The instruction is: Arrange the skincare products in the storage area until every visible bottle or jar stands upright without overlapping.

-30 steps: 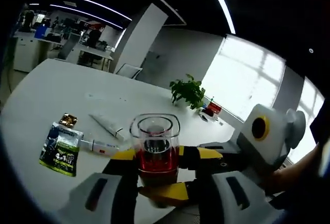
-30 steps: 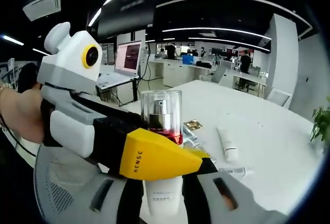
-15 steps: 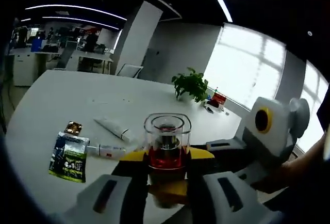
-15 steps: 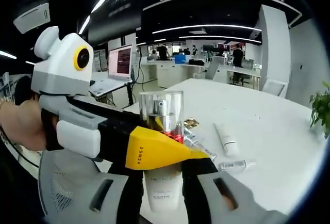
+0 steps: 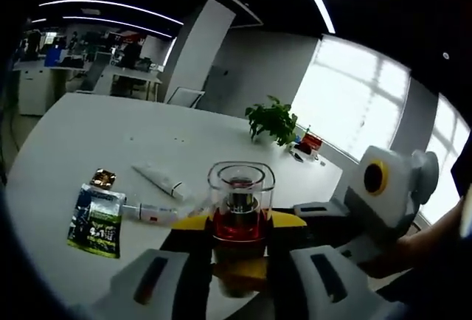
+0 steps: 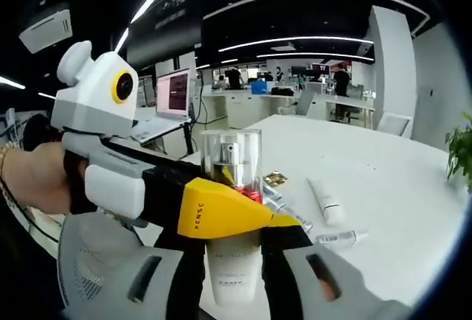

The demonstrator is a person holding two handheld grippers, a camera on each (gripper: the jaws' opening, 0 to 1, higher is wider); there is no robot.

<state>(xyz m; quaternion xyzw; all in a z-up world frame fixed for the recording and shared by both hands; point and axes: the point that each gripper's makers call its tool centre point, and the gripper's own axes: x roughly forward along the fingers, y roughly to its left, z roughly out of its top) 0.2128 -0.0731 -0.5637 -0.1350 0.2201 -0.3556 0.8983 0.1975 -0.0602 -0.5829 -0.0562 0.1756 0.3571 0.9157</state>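
Both my grippers meet on one item above the white round table (image 5: pixel 88 124): a white-bodied spray bottle with red liquid and a clear square cap (image 6: pixel 231 209). It stands upright between them, held off the near edge of the table.

Left gripper (image 5: pixel 237 279): in the left gripper view its grey jaws rise either side of the bottle's lower part, pressed narrow against it, gripping it. In the right gripper view this same tool comes in from the left, yellow tip laid across the bottle just under the red band, a hand (image 6: pixel 37 180) wrapped around its rear.

Right gripper (image 6: pixel 233 276): jaws narrow around the white body of the bottle, clamped on it. In the left gripper view it enters from the right, yellow-tipped, reaching the bottle from the far side.

On the table beyond: a green-and-black foil sachet (image 5: pixel 94 219), a small gold square packet (image 5: pixel 102 178), a white squeeze tube (image 5: pixel 158 181), a slim white tube with a red band (image 5: pixel 151 212), all lying flat. A potted green plant (image 5: pixel 271 121) stands farther back.

Against half a second ago: the grip looks unchanged, the bottle is still upright; the whole scene has shifted slightly, so my hands drifted a little.
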